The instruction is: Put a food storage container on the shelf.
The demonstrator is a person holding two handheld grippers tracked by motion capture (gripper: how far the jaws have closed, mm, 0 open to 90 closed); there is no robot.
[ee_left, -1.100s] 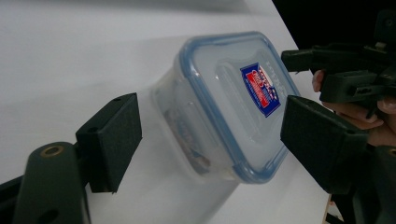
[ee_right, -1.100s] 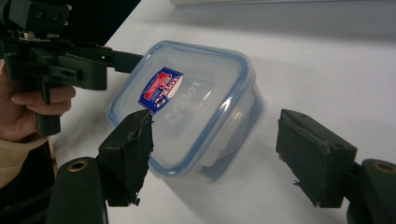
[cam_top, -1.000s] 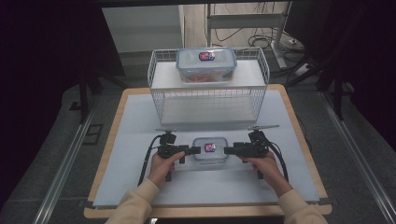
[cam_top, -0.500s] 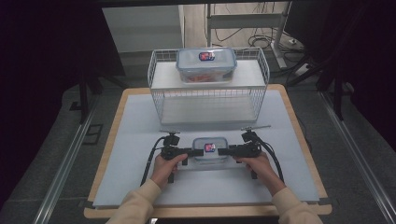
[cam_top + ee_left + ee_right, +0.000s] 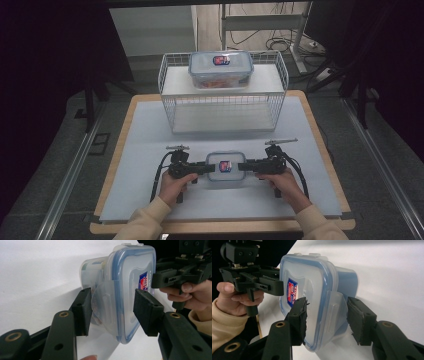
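Note:
A small clear food container (image 5: 225,166) with a blue-rimmed lid and a red and blue label lies flat on the white mat. My left gripper (image 5: 204,168) reaches in from its left end and my right gripper (image 5: 245,166) from its right end. In the left gripper view the jaws (image 5: 112,312) straddle the container (image 5: 125,277) at its latch flap, one pad by the lid, one by the base. In the right gripper view the jaws (image 5: 325,320) straddle the other end (image 5: 312,277), with a slim gap at the base-side pad. Both pairs have just been closing.
A white wire rack (image 5: 223,107) stands at the back of the mat, and a second lidded container (image 5: 220,68) sits on its top shelf. The wooden table edge (image 5: 320,130) frames the mat. Cables trail from both grippers towards the person.
Both pairs of jaws have narrowed around the ends of the container. The hands have stayed in nearly the same place, and the container has not moved.

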